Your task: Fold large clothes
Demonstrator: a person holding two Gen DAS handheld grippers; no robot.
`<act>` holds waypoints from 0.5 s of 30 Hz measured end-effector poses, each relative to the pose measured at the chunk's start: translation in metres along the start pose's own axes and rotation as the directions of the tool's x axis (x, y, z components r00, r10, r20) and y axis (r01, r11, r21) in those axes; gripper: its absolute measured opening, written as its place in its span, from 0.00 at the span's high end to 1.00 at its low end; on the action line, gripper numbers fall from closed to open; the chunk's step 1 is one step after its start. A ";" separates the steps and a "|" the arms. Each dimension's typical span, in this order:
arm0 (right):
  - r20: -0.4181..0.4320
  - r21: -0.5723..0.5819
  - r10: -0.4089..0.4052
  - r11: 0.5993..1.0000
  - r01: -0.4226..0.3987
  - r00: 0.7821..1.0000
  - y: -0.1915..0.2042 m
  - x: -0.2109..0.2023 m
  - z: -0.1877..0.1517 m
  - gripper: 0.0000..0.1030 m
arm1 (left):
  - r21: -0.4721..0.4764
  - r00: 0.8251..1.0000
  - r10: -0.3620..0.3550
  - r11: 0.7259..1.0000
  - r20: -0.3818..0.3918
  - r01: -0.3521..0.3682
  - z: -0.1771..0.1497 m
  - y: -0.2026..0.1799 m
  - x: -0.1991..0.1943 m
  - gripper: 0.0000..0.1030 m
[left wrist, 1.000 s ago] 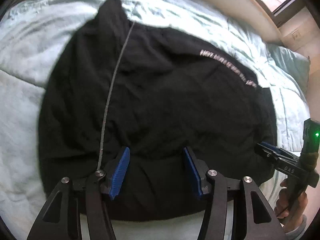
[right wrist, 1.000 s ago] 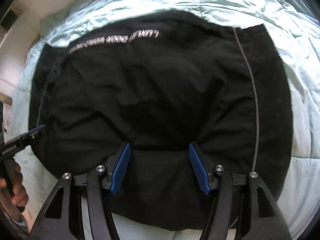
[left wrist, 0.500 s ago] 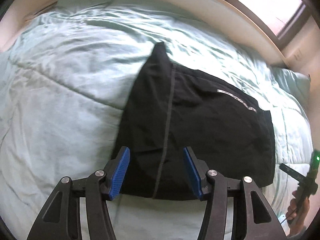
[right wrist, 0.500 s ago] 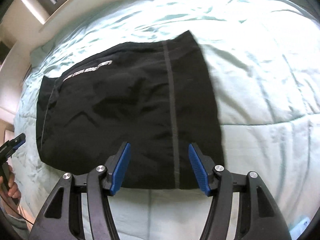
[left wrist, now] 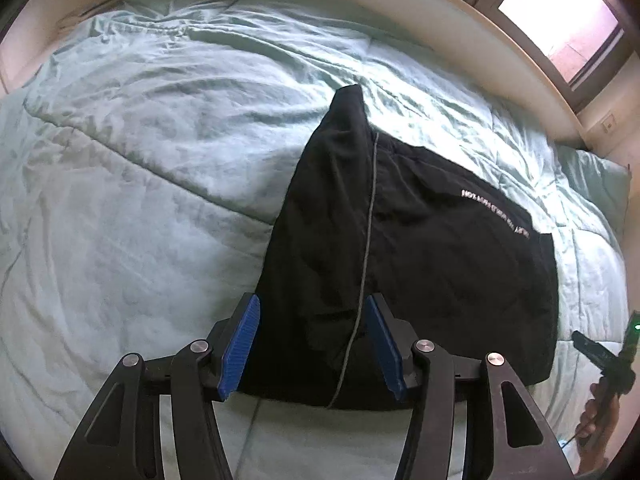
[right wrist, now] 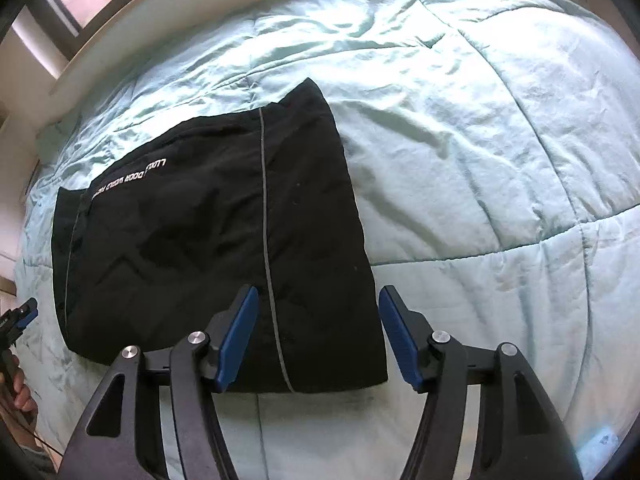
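Folded black fabric garment (left wrist: 420, 256) lies flat on my pale green quilted bed (left wrist: 140, 200), both claws hovering above its near edge.

It looks soft, light and limp, so I'd pinch the near corners through all layers; left claw (left wrist: 312, 344) and right claw (right wrist: 316, 340) stand half-wide, holding nothing.

A folded black garment (right wrist: 208, 248) with a grey stripe and white lettering lies flat on the pale green quilted bed (right wrist: 480, 160), while the right tool (right wrist: 318, 336) hovers above its near edge, blue-padded jaws apart and gripping nothing.
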State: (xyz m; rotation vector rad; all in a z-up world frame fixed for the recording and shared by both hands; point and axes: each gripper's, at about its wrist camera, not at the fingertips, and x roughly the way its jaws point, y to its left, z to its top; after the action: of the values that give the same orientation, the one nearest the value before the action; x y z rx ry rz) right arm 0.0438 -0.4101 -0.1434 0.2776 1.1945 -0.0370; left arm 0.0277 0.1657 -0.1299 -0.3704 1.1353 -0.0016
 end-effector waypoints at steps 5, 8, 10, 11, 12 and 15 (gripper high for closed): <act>0.018 0.019 -0.011 1.000 0.011 1.000 -0.001 0.010 0.009 0.34 | -0.025 0.996 -0.085 0.996 -0.002 0.085 0.016 0.000 0.012 0.44; 0.031 0.061 0.014 0.998 -0.016 0.999 -0.007 0.018 0.018 0.29 | -0.074 0.980 -0.195 0.979 -0.035 0.192 0.027 0.003 0.026 0.35; 0.033 0.087 0.043 0.995 -0.046 0.999 -0.010 0.026 0.023 0.28 | -0.090 0.976 -0.214 0.974 -0.044 0.209 0.034 0.004 0.034 0.33; 0.032 0.094 0.057 0.994 -0.060 0.998 -0.011 0.031 0.026 0.27 | -0.096 0.979 -0.197 0.977 -0.047 0.192 0.038 0.005 0.039 0.31; 0.030 0.098 0.064 0.993 -0.067 0.997 -0.011 0.036 0.029 0.27 | -0.104 0.981 -0.186 0.978 -0.050 0.181 0.040 0.007 0.043 0.30; 0.031 0.091 0.068 0.993 -0.070 0.997 -0.008 0.051 0.036 0.27 | -0.130 0.983 -0.169 0.979 -0.078 0.158 0.047 0.016 0.063 0.30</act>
State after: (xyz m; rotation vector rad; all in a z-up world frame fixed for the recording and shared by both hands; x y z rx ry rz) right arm 0.0942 -0.4202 -0.1795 0.3982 1.1567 -0.0358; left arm 0.0937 0.1829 -0.1729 -0.5781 1.1927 -0.0940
